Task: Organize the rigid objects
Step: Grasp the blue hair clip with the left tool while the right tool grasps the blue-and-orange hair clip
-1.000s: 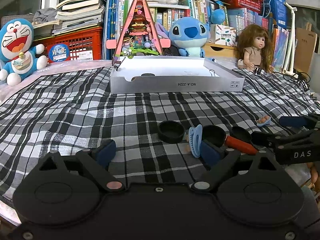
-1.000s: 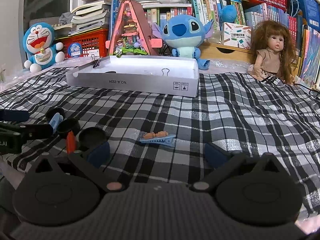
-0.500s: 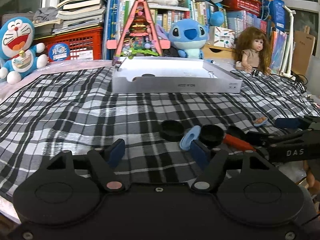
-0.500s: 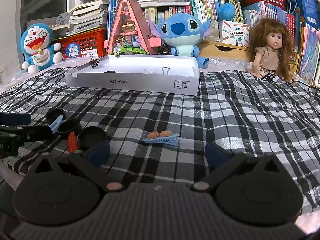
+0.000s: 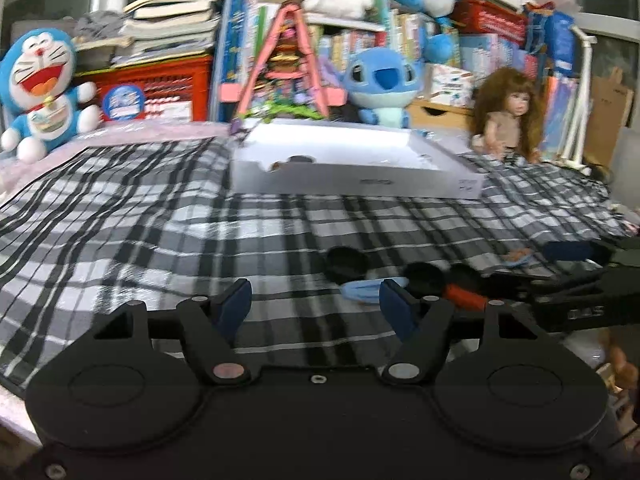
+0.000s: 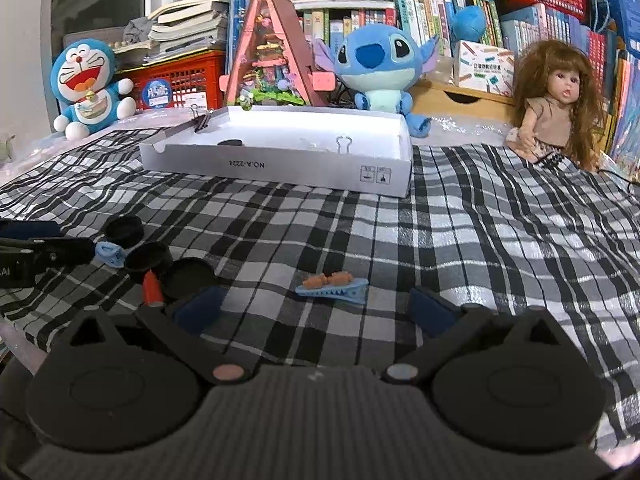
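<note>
My left gripper [image 5: 316, 306] hovers low over the plaid cloth, jaws open and narrower than before, nothing between them. Just beyond its right finger lies a light blue clip [image 5: 360, 291], flat beside three black caps [image 5: 346, 264] and an orange-red piece [image 5: 464, 297]. My right gripper [image 6: 316, 308] is open too. A blue hair clip with orange trim [image 6: 332, 286] lies on the cloth just ahead of its fingers, untouched. The same caps [image 6: 148, 256] and orange-red piece [image 6: 152, 288] sit by its left finger. A white box [image 6: 280, 160] at the back holds one black cap [image 6: 231, 143].
Binder clips [image 6: 343, 144] grip the box walls. Behind the box stand a pink triangular toy house [image 6: 276, 52], plush toys [image 6: 380, 60], a doll [image 6: 560, 100], a red crate [image 6: 180, 76] and books. The cloth's near edge drops off at the left [image 6: 24, 320].
The left gripper's jaws have narrowed. The light blue clip, standing on edge by the right finger before, now lies flat. The right gripper's view is the same.
</note>
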Motion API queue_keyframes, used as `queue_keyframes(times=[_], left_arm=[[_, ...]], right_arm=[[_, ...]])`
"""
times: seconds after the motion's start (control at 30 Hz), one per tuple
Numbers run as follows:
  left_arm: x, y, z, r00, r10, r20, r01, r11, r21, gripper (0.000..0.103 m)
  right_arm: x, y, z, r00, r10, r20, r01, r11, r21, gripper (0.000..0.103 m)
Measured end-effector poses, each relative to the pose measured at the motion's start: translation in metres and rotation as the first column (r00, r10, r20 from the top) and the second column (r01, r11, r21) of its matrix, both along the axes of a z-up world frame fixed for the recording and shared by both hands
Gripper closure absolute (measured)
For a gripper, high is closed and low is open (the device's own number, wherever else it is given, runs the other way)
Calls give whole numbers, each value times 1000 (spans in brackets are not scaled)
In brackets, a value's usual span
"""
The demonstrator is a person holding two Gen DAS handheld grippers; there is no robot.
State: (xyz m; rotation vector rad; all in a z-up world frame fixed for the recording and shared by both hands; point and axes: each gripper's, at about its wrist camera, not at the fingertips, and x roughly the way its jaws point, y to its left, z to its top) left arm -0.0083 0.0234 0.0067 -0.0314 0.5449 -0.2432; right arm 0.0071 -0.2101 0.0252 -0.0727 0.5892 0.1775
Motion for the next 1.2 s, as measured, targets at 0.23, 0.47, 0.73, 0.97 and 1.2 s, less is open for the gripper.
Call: queue_keyframes(times=[0.23,0.47,0.73,0.97,1.2], left_arm=[[0,-22,-3,999,-44,19,43,999,31,39],[4,-26,-9,1000,-27,-3,27,1000,6,49],[5,-31,-10,1000,-24,8,24,1000,6,67],[3,-35,-10,999,-33,16,33,999,19,68],[6,-34,-3,1000,-19,13,18,1000,25,68]], right_arm=[[-4,11,3,998,29,60,-23,996,-88,0],[-4,5,0,998,-10,60,12,999,-34,2],[-2,-1,2,996,-53,65,54,999,-6,10],[-3,0,-3,998,-51,43,51,999,-5,33],[-5,4,1,998,-42,51,42,999,-5,59]])
